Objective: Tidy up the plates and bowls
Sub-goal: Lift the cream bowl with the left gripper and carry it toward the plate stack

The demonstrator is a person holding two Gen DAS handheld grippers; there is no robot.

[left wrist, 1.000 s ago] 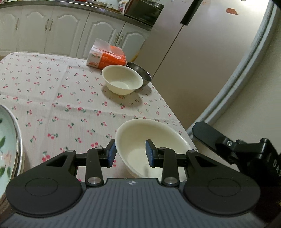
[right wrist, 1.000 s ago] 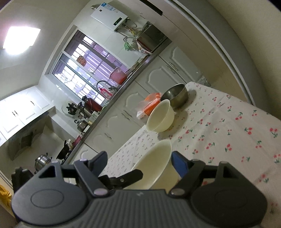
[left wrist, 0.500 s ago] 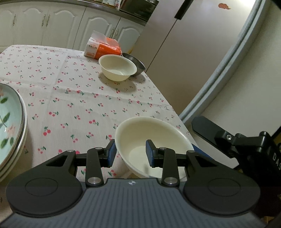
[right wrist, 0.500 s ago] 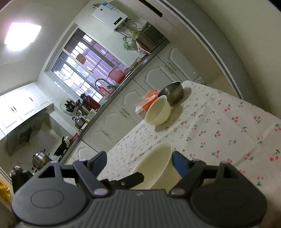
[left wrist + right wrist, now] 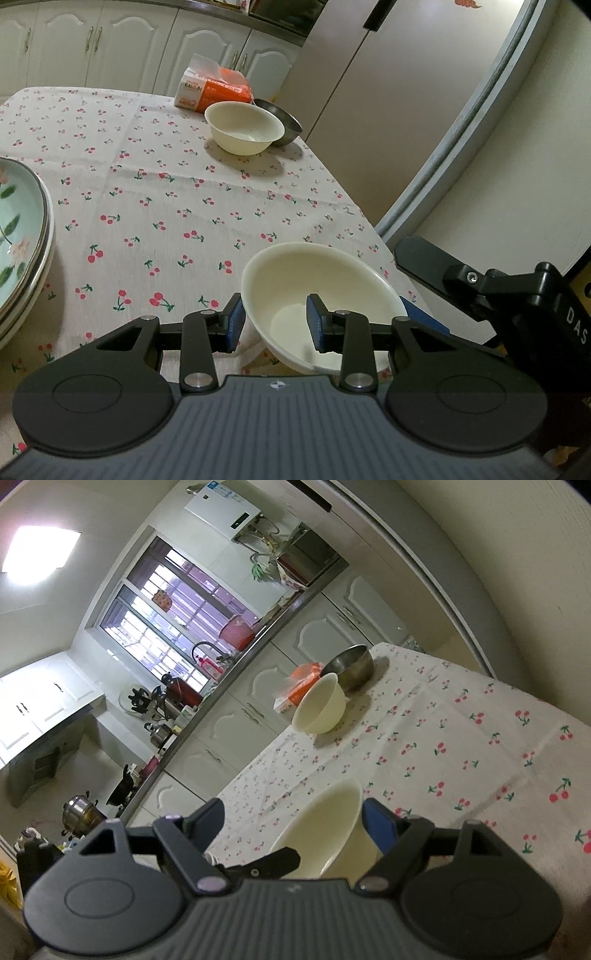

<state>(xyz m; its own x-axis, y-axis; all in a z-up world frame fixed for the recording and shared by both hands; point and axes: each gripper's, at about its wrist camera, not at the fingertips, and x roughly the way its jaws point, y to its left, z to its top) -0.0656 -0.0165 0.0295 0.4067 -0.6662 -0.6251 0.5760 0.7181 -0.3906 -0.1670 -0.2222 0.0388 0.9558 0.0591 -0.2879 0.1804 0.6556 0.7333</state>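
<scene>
Left wrist view: the left gripper (image 5: 273, 319) pinches the rim of the near cream bowl (image 5: 332, 280); the right gripper (image 5: 293, 823) stands wide, touching nothing. Nesting into the far cream bowl (image 5: 243, 127), beside the steel bowl (image 5: 284, 120), probably needs a level, centred descent.

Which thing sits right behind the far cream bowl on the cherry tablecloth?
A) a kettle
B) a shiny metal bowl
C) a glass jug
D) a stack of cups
B: a shiny metal bowl sits just behind the far cream bowl, next to an orange tissue pack.
</scene>
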